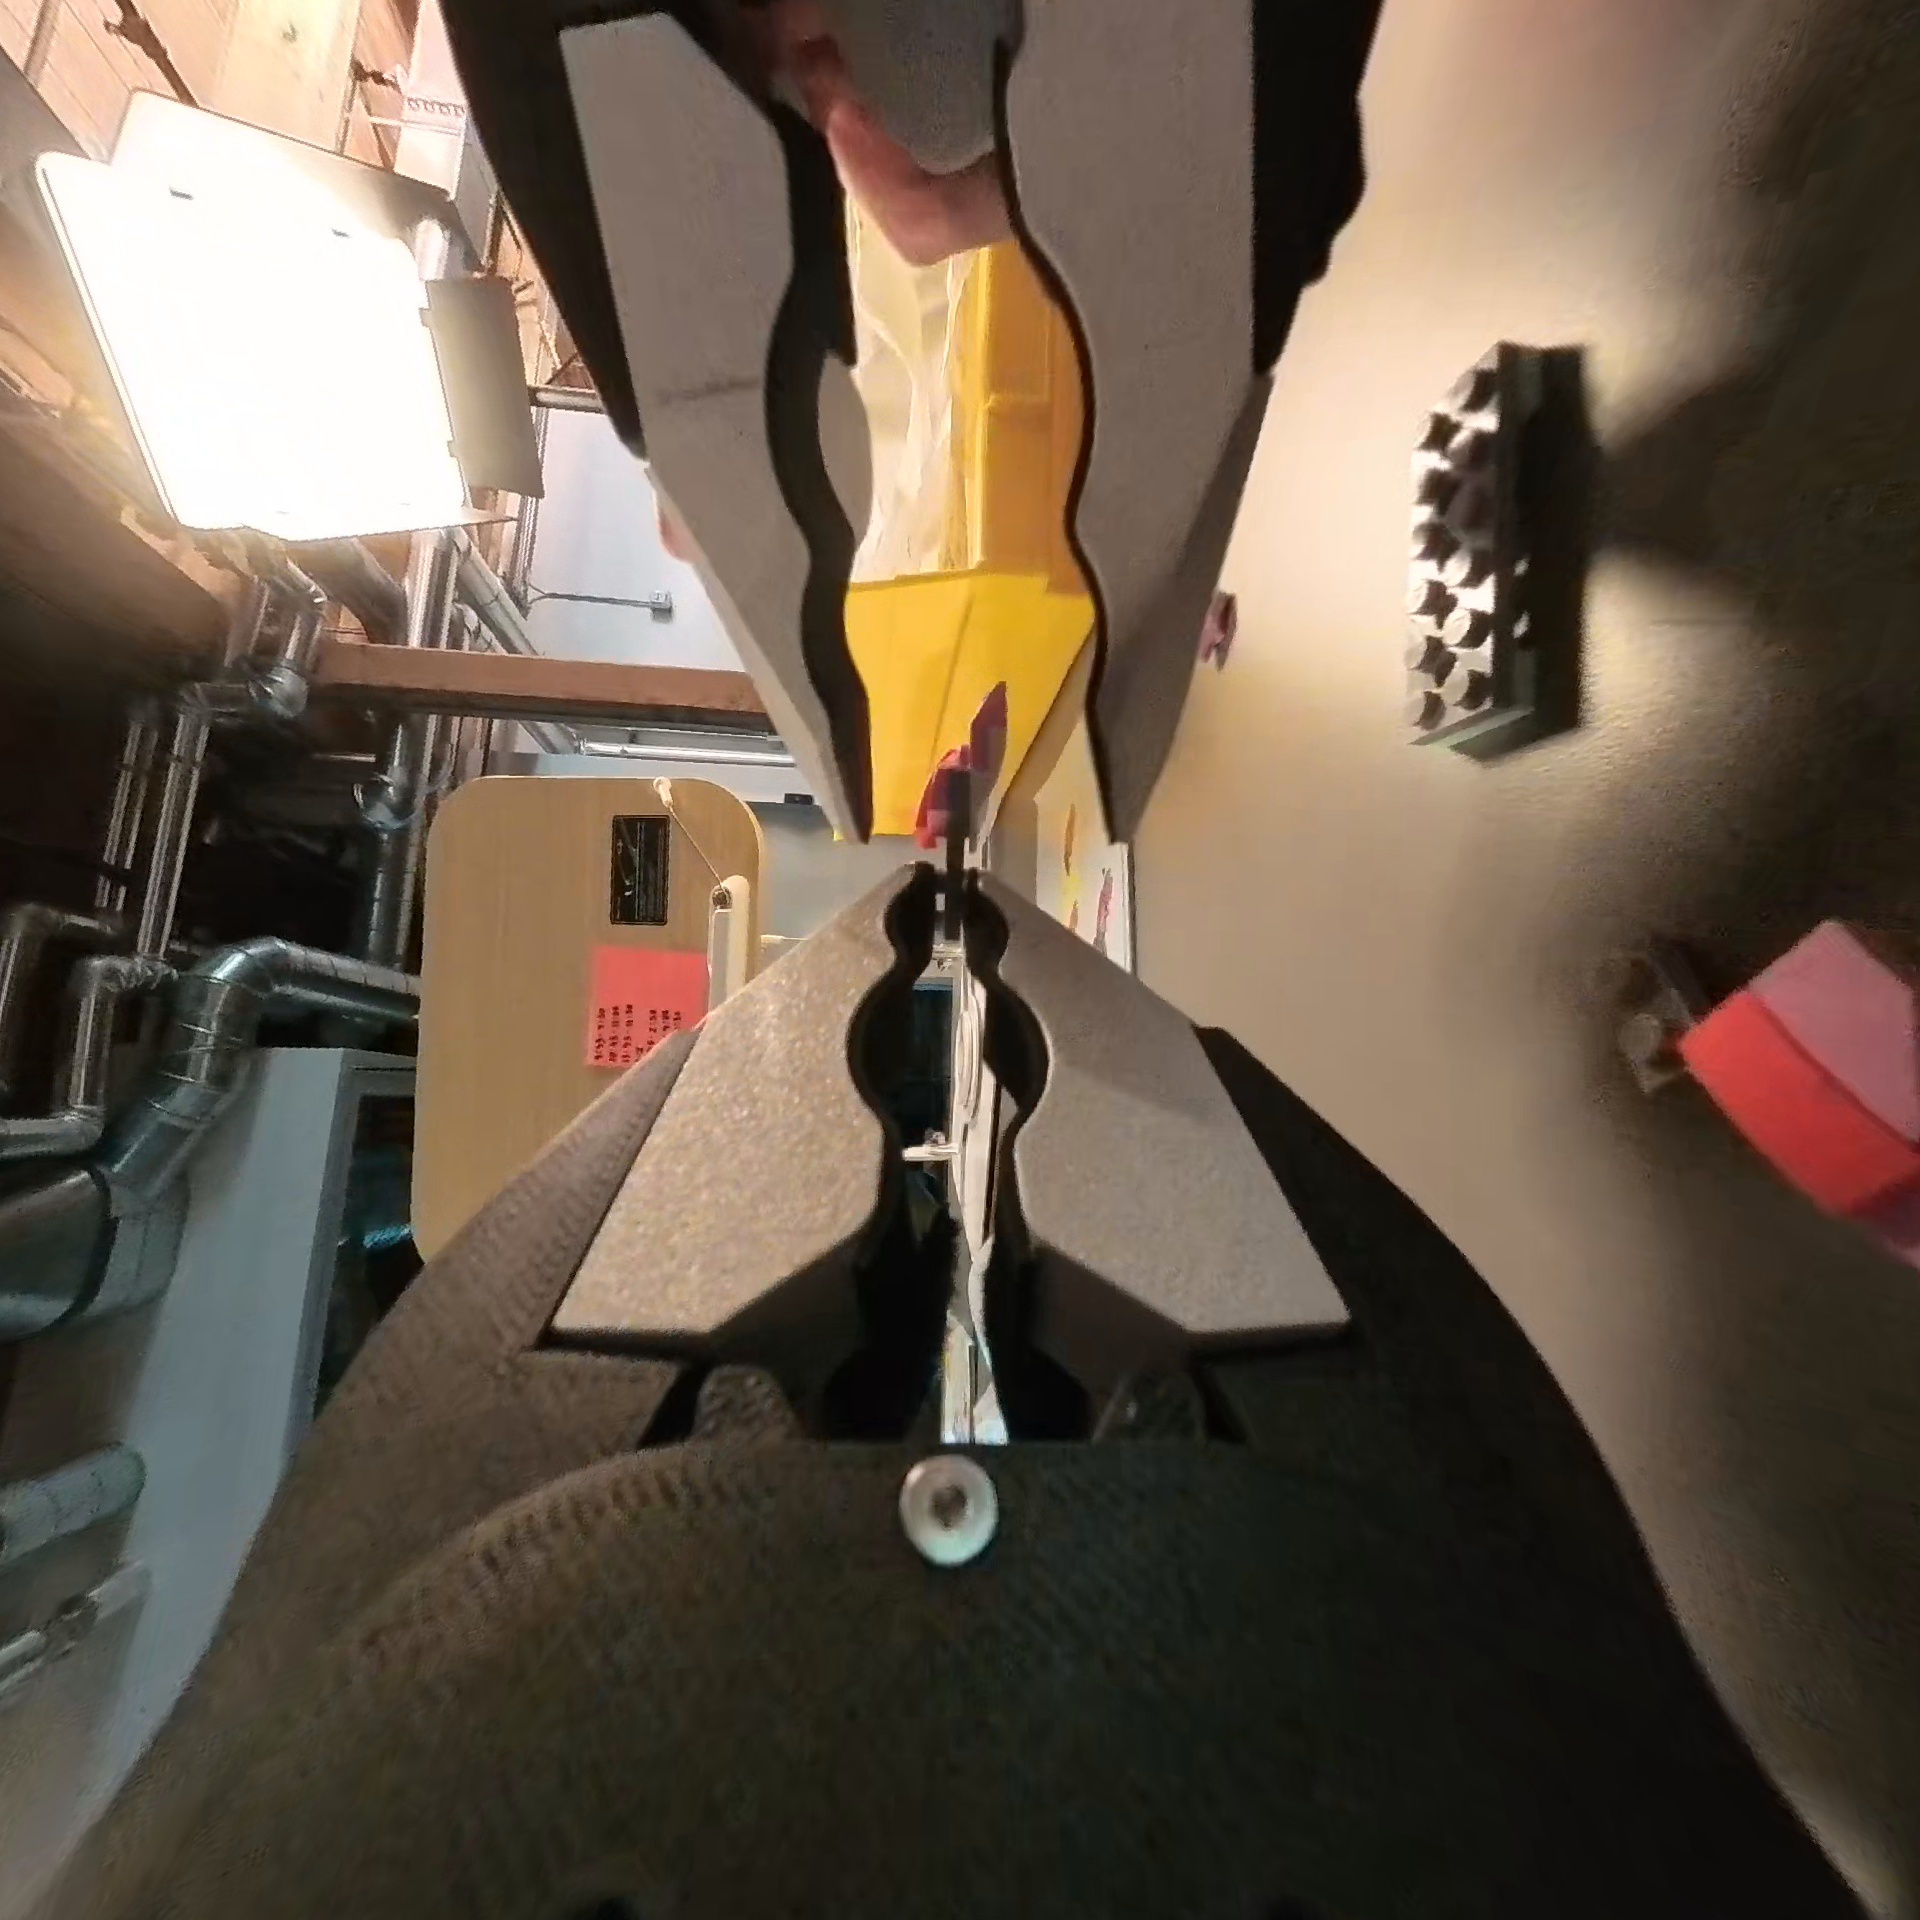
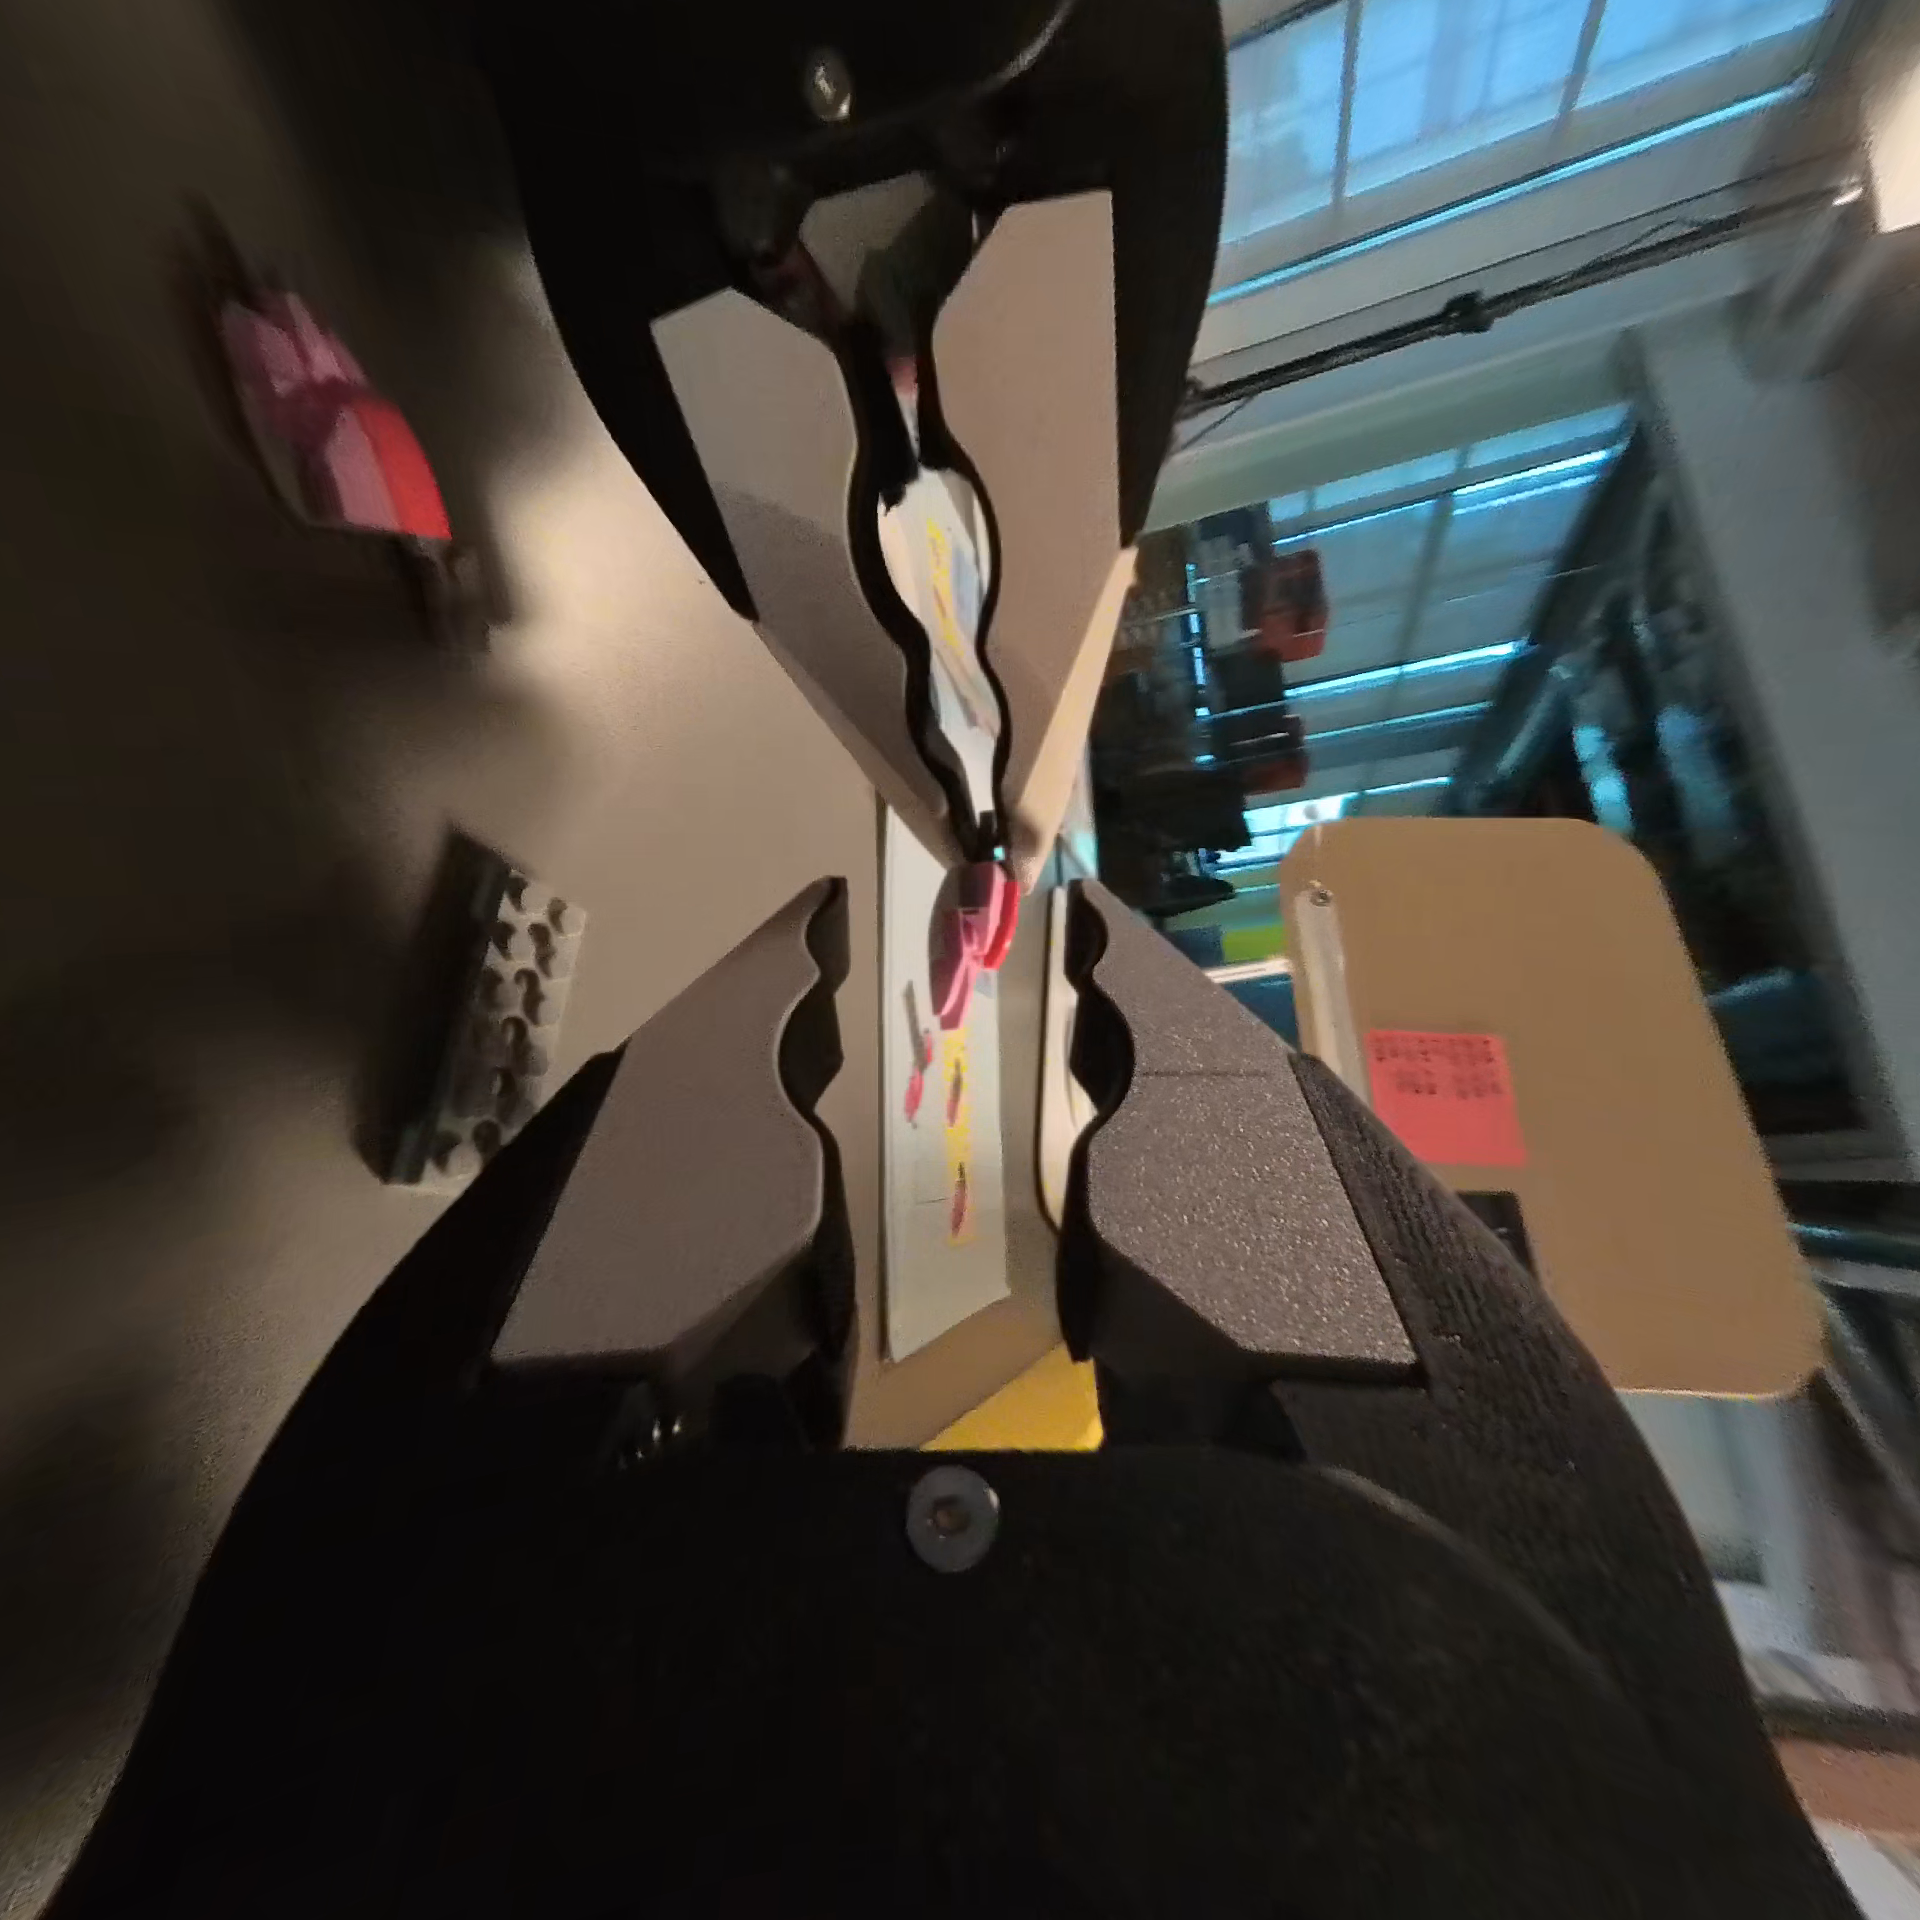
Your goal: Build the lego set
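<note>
Beige tabletop (image 1: 1455,1247) bears a dark studded plate (image 1: 1496,551).

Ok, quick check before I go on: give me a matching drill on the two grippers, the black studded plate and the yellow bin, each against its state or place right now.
Things:
1. left gripper
2. right gripper
3. black studded plate
4. yellow bin

States or places:
A. lies on the table, nothing touching it
B. jaws apart, nothing between the pads
C. behind the grippers, at the table edge
D. pinched on a thin black piece with a small red and pink build on its end

Pairs: 1-D, 2-B, 3-A, 4-C
</note>
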Demonstrator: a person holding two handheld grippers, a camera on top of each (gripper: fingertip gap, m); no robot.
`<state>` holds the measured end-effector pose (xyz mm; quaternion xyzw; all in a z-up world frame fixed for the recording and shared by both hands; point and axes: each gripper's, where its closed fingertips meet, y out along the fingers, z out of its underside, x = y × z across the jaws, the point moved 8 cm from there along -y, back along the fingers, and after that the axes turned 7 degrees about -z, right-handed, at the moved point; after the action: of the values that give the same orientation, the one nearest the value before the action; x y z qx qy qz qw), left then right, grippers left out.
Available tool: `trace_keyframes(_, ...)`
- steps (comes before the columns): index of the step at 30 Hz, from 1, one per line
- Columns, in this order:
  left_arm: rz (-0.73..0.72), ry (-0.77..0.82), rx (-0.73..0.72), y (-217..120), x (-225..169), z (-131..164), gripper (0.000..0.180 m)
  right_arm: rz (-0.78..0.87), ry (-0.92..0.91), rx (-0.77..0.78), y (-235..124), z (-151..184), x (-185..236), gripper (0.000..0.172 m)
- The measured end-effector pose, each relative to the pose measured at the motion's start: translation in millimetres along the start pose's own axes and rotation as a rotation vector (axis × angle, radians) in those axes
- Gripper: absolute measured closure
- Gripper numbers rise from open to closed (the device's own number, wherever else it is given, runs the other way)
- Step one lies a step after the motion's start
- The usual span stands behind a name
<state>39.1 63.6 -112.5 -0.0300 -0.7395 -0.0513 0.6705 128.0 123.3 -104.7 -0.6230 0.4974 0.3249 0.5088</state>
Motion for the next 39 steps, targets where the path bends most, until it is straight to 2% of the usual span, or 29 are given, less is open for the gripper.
trace_keyframes(6, -0.003, 0.003, 0.012, 1, 0, 1, 0.177, 0.084, -0.069, 0.047, 0, 3, -2, 0.152)
trace_keyframes(16, 0.007, 0.041, 0.035, 2, -1, 6, 0.177, 0.046, -0.006, 0.046, 5, 9, 1, 0.151)
trace_keyframes(18, 0.029, 0.037, 0.072, 4, -2, 12, 0.177, 0.01, 0.095, 0.016, 3, 15, -2, 0.148)
trace_keyframes(20, 0.05, 0.017, 0.103, 6, -1, 20, 0.177, -0.07, 0.293, -0.03, 1, 28, -6, 0.147)
trace_keyframes(24, 0.125, -0.01, 0.127, 8, -6, 32, 0.177, -0.366, 0.793, -0.024, -2, 67, -7, 0.144)
trace_keyframes(26, 0.146, 0.0, 0.123, 8, -10, 31, 0.177, -0.504, 0.966, -0.02, -5, 77, -3, 0.142)
trace_keyframes(29, 0.157, 0.011, 0.106, 8, -12, 27, 0.177, -0.594, 1.012, -0.033, -12, 76, -2, 0.148)
trace_keyframes(36, 0.168, 0.009, 0.101, 8, -13, 26, 0.177, -0.708, 1.057, 0.07, -20, 83, 7, 0.154)
trace_keyframes(39, 0.174, 0.016, 0.09, 9, -15, 23, 0.177, -0.758, 1.038, -0.011, -14, 69, 11, 0.15)
